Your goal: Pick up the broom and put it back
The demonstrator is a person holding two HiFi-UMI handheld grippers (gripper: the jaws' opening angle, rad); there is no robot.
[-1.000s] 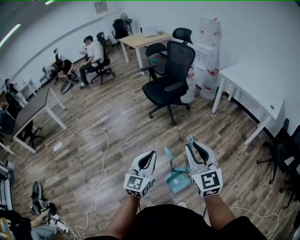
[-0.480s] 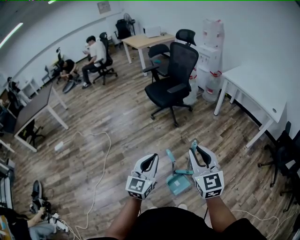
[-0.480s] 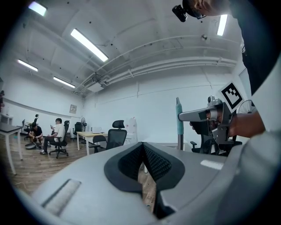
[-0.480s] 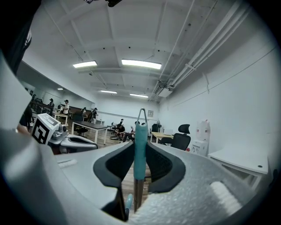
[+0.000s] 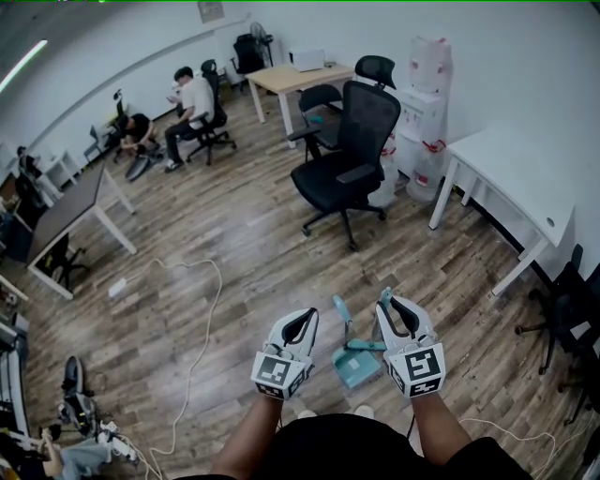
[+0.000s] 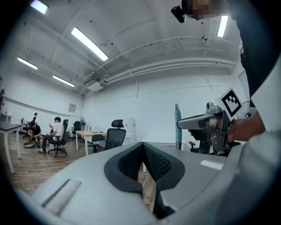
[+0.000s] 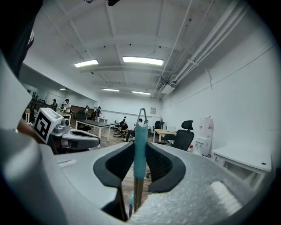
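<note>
The right gripper (image 5: 386,305) has sunk a little since a second ago. Its jaws are clamped on the teal handle of the broom (image 7: 140,140), which stands upright at the near right, just beside a teal dustpan (image 5: 354,366) on the floor. The left gripper (image 5: 302,321) is closed on nothing. Each marker cube (image 5: 421,364) bears a black-and-white square pattern, and the far wall sign (image 5: 211,11) is too small to read. A black office chair (image 5: 342,155) stands farther off, with a white table (image 5: 516,173) to its right and a white cable (image 5: 204,319) on the floor to the left.

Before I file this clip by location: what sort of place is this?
Most likely an open-plan office: a black swivel chair on wood-look flooring, a white desk to one side, and a seated person at the far end.
</note>
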